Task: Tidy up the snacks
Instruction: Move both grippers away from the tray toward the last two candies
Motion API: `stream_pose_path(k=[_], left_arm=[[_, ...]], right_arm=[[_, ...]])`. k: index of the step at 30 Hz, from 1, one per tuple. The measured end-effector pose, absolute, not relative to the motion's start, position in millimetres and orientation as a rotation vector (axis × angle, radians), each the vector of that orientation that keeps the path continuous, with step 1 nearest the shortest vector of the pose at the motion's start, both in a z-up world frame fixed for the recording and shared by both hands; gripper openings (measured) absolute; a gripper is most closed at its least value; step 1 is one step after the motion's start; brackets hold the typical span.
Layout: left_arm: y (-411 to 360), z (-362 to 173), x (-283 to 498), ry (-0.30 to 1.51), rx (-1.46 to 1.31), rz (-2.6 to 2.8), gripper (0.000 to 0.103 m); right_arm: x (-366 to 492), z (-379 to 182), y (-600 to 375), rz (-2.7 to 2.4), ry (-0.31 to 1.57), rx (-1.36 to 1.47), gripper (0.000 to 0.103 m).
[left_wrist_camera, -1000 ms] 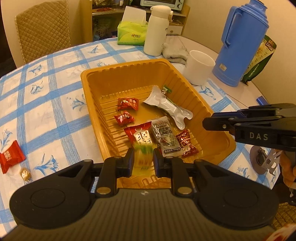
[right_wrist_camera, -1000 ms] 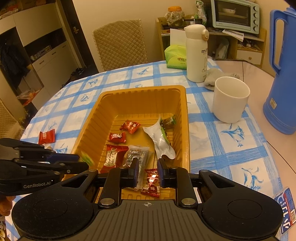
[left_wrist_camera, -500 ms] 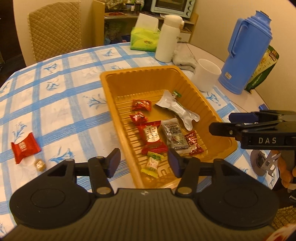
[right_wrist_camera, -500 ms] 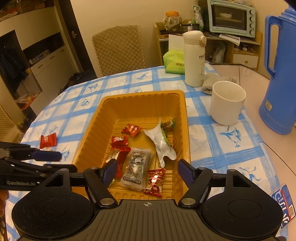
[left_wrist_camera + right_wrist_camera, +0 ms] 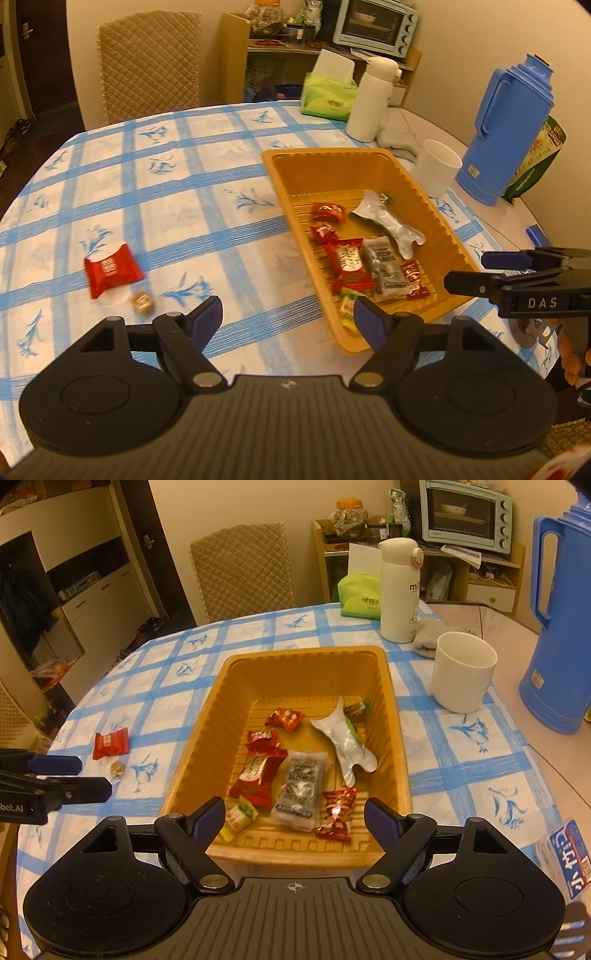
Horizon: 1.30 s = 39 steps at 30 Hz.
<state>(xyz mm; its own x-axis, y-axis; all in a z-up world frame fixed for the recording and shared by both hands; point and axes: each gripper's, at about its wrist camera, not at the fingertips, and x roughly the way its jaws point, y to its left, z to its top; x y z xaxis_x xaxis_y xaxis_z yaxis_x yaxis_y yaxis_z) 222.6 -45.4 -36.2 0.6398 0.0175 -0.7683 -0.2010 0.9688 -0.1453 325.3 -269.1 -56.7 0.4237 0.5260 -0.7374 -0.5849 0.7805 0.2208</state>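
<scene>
"DAS" in white on my right gripper (image 5: 517, 273). "bot.AI", cut off, on my left gripper (image 5: 74, 775). "mi", partly hidden, on white flask (image 5: 400, 590).

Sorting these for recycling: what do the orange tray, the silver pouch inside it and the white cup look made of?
Orange tray: probably thin moulded plastic, judging by its ribbed walls and slight sheen. Silver pouch: likely metallised foil film, crinkled and reflective. White cup: smooth, matte and thick-rimmed, perhaps ceramic, though plastic cannot be ruled out.

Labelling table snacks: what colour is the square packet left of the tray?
Red, with a small white mark on it: the red packet. It shows best in the left wrist view.
</scene>
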Motion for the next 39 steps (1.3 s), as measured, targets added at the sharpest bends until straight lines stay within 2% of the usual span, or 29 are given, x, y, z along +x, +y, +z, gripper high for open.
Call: stream_pose_path(k=[20, 39], left_arm=[[23, -34, 135, 0.859, -0.303, 0.281, 0.078], [81, -48, 74, 0.872, -0.371, 0.413, 0.078]], right_arm=[[253, -45, -188, 0.880, 0.889, -0.090, 0.083], [211, -83, -99, 1.021, 0.923, -0.205, 0.083]])
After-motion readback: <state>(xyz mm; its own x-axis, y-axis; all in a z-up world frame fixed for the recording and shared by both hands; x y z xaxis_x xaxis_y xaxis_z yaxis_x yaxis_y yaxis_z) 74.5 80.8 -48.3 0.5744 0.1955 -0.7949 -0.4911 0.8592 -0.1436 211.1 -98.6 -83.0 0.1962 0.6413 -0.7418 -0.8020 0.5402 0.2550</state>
